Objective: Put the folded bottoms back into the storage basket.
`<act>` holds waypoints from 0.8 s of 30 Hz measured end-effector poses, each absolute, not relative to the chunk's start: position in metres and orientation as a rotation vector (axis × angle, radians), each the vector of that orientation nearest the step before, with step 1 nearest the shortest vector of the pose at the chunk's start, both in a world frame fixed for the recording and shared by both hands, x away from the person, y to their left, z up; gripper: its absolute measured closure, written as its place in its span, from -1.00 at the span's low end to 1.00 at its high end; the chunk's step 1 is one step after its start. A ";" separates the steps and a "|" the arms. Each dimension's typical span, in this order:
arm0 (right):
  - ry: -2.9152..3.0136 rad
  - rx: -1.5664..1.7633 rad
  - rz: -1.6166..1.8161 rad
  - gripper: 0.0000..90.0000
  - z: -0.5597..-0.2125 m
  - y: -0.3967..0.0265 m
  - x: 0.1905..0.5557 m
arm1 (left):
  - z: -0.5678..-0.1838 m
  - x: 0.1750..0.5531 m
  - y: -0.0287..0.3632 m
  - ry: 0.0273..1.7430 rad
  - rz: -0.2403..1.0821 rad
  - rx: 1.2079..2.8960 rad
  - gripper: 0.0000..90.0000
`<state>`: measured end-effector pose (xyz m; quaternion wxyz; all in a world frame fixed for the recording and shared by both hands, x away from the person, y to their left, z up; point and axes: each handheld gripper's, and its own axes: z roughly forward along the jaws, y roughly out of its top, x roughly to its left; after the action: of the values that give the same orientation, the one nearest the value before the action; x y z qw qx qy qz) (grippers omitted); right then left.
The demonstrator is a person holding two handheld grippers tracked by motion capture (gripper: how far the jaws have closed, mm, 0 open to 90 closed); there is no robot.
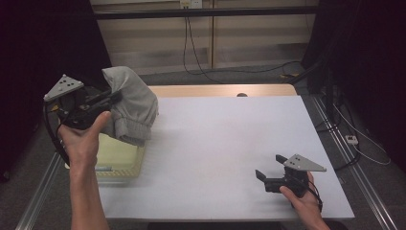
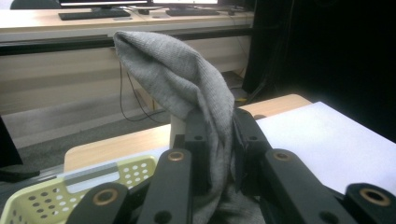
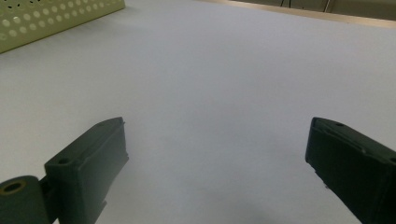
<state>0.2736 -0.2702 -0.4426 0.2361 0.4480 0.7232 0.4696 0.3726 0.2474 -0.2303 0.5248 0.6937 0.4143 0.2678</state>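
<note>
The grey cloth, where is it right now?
The grey cloth hangs at the left of the high view, pinched in the left gripper above the yellow basket at the table's left edge; the left gripper view shows its fingers clamped on it.

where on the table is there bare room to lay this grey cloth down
The white table is bare from the basket across to the right gripper, and back to the wooden strip at the far edge. The near left corner is crowded: the basket sits there, with the cloth held in the left gripper above it.
</note>
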 end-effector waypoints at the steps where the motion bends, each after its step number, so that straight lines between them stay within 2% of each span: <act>1: 1.983 1.229 1.289 -0.88 -0.442 -0.270 0.273 | -0.230 0.372 0.249 0.995 0.643 1.652 0.75; 24: 1.985 1.230 1.289 -0.88 -0.443 -0.270 0.274 | -0.247 0.387 0.275 1.076 0.608 1.678 0.75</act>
<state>0.2738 -0.2700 -0.4427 0.2352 0.4481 0.7234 0.4696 0.3866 0.2748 -0.2471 0.5044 0.6952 0.4459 0.2517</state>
